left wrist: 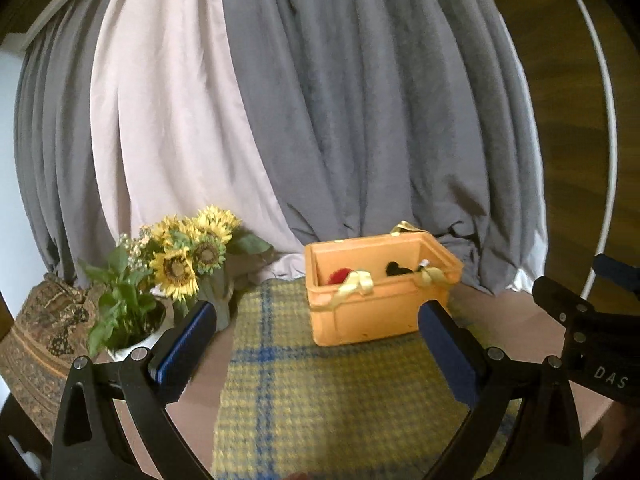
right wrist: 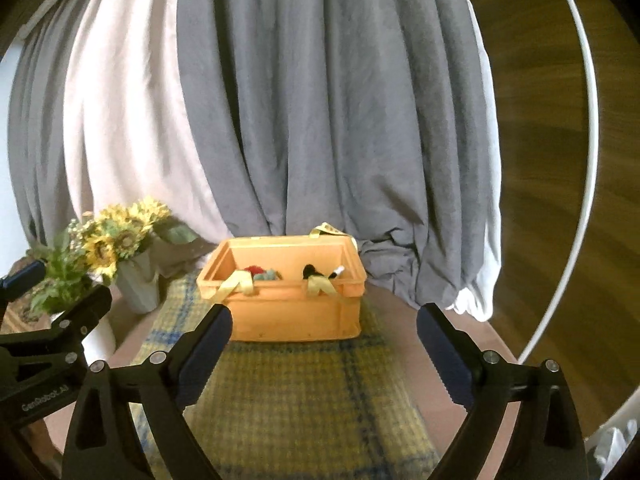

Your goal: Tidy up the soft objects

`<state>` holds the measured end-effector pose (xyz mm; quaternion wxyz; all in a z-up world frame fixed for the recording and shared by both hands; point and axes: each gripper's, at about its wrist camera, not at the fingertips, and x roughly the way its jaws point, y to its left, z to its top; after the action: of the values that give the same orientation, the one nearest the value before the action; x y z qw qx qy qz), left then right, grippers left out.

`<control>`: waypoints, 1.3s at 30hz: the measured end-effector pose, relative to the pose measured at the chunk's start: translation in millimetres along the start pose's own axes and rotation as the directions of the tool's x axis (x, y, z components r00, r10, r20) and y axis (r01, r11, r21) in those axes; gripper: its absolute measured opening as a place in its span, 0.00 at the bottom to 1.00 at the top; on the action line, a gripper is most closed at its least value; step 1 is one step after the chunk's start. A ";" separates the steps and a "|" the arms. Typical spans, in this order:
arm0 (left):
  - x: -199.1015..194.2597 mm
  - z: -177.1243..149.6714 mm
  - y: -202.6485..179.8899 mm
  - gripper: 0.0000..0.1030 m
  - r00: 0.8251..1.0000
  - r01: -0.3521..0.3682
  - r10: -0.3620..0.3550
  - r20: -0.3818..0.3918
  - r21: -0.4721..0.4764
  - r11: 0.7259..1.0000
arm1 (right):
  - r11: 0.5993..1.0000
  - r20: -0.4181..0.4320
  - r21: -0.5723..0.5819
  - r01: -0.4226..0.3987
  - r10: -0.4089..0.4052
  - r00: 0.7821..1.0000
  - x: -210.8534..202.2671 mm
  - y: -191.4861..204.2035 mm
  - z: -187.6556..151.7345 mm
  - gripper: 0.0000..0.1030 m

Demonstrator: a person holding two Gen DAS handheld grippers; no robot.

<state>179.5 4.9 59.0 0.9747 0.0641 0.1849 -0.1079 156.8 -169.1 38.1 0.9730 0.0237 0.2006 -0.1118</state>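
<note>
An orange plastic crate point(left wrist: 380, 312) point(right wrist: 288, 312) stands on a yellow and blue plaid cloth point(left wrist: 320, 408) point(right wrist: 288, 400). Inside it lie a red soft toy point(left wrist: 342, 275) point(right wrist: 253, 269), a black soft toy point(left wrist: 398, 269) point(right wrist: 310, 271) and, in the right wrist view, a grey-green one point(right wrist: 269, 275). Yellow ribbons point(left wrist: 356, 285) point(right wrist: 320, 286) hang over the crate's rim. My left gripper point(left wrist: 318, 322) is open and empty, in front of the crate. My right gripper point(right wrist: 324, 324) is open and empty, also short of the crate.
A vase of sunflowers point(left wrist: 192, 256) point(right wrist: 120, 240) and a potted green plant point(left wrist: 124, 312) stand left of the cloth. Grey and pale pink curtains point(left wrist: 320, 100) hang behind. A patterned cushion point(left wrist: 44, 336) is far left. A white hoop point(right wrist: 580, 160) curves on the right.
</note>
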 end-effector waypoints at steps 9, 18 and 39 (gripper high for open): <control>-63.4 -27.4 -18.5 1.00 1.000 0.019 -0.019 0.006 -0.026 0.999 | 1.000 0.004 0.006 -0.020 0.020 1.000 -62.6 -20.9 -26.4 0.92; -117.2 -50.6 -29.7 1.00 1.000 -0.006 0.006 0.025 -0.015 1.000 | 1.000 0.021 0.003 -0.017 0.017 1.000 -116.0 -28.7 -52.4 0.93; -187.3 -59.6 -36.3 1.00 0.997 -0.018 0.021 0.074 -0.030 0.999 | 0.999 0.072 0.003 -0.051 0.050 0.996 -183.0 -36.1 -67.4 0.94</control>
<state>-19.8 14.5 71.0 0.9827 0.0474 0.1496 -0.0979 -41.1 -160.0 48.6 0.9820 0.0271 0.1643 -0.0886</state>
